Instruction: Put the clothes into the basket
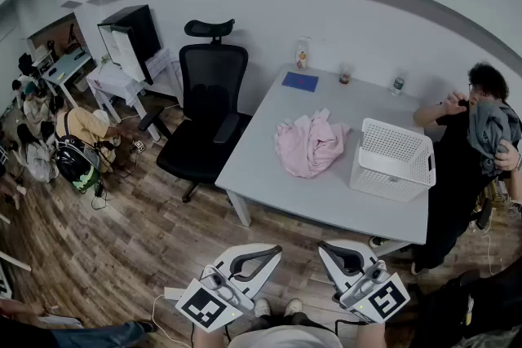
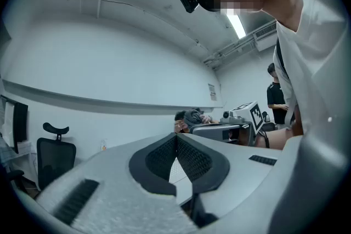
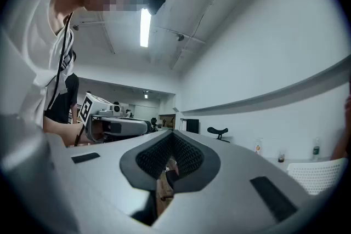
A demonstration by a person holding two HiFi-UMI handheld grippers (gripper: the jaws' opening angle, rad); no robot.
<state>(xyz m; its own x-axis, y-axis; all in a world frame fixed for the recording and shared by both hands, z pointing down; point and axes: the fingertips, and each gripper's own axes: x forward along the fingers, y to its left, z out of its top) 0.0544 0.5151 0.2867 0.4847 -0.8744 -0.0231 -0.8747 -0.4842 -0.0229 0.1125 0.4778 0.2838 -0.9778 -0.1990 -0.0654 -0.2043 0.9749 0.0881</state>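
A crumpled pink garment (image 1: 310, 144) lies in the middle of the white table (image 1: 269, 167). To its right stands an empty white slotted basket (image 1: 393, 159), whose rim also shows in the right gripper view as the basket (image 3: 318, 172). Both grippers are held level near the person's body, well short of the table. My left gripper (image 1: 273, 251) (image 2: 176, 137) is shut with nothing between its pads. My right gripper (image 1: 324, 247) (image 3: 171, 134) is also shut and empty. Each gripper appears in the other's view, the right gripper (image 2: 241, 118) and the left gripper (image 3: 109, 123).
A black office chair (image 1: 208, 118) stands at the table's left side. A blue notebook (image 1: 300, 81), a bottle (image 1: 303, 53) and cups sit at the far edge. A person (image 1: 469, 159) holding a grey garment (image 1: 491, 125) stands at the table's right end. Several people and bags crowd the left floor.
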